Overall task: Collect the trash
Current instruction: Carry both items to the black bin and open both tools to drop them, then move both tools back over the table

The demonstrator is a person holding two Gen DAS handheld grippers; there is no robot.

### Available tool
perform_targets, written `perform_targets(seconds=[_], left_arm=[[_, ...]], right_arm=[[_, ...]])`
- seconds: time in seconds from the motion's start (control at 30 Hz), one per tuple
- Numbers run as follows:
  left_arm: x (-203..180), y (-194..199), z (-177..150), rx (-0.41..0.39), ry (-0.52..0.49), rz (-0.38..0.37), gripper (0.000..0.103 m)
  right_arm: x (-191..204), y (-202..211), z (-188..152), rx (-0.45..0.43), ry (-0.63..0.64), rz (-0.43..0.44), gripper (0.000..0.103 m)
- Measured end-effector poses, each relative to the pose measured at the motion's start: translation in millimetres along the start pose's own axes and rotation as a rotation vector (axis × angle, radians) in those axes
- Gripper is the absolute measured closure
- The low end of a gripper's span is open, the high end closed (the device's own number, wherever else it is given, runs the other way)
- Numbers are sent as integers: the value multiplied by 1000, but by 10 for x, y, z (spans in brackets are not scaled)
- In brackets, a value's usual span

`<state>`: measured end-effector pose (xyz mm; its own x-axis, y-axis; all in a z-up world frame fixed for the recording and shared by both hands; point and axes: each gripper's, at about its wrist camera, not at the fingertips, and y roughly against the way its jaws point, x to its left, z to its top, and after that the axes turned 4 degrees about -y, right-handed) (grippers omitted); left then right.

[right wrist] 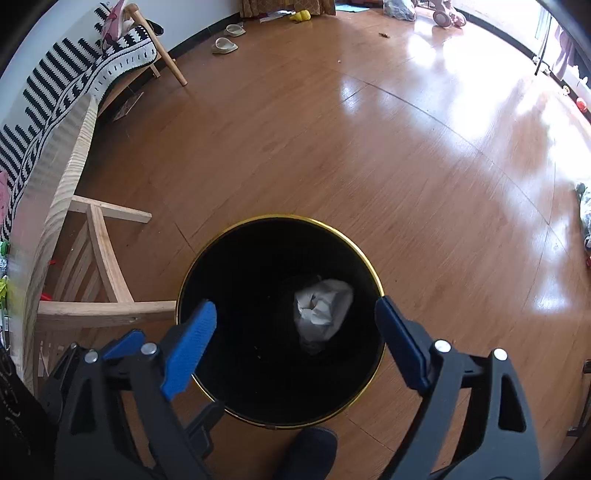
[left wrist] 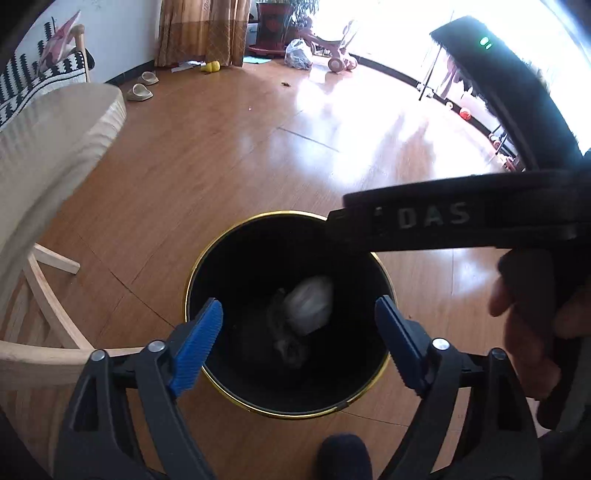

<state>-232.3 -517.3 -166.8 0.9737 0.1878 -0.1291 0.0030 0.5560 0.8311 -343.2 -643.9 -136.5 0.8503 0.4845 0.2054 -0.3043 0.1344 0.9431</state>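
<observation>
Deep in the black bin (right wrist: 229, 266), crumpled white paper (right wrist: 321, 310)

Only "DAS" reads, in pale letters on my right claw (left wrist: 436, 218), seen from the left wrist.

A glossy wooden floor (right wrist: 332, 147) carries everything, with sunlight glaring across its right side. Along its left edge stands a pale wooden table (right wrist: 55, 206) with slanted legs, and behind that a bench draped in a black-and-white patterned blanket (right wrist: 74, 74); near the far wall lie two beige slippers (right wrist: 225, 38), a small yellow toy (right wrist: 301, 15) and brown curtains (left wrist: 203, 29). Toward the far right corner sit a crumpled plastic bag (left wrist: 298, 54) and a pink ride-on toy (left wrist: 340, 55), just beside a dark red planter (left wrist: 273, 26).
</observation>
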Motion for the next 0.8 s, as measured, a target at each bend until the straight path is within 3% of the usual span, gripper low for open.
perform_targets(seconds=[0.1,0.2,0.33,0.5,0.67,0.8], left_arm=[[-12,186,-18,-21,13,-13,12],[47,497,-45,-50,43,-32,9],[232,1027,-116,-108,78,13,7],[831,1836,-385,-195,156,173,7],[1836,2648,-939,-217,350,381,7],[2650,3239,-1550,-209,503,557,7]], right_arm=[[30,95,21,-18,-13,0,17],[128,354,58,-90,-17,-24,13],[494,759,48,-205,12,-10,7],[1357,1070,-62,-271,86,125,7],[2492,1050,-309,-228,250,221,7],[3400,1006,-693,-189,420,280,7]])
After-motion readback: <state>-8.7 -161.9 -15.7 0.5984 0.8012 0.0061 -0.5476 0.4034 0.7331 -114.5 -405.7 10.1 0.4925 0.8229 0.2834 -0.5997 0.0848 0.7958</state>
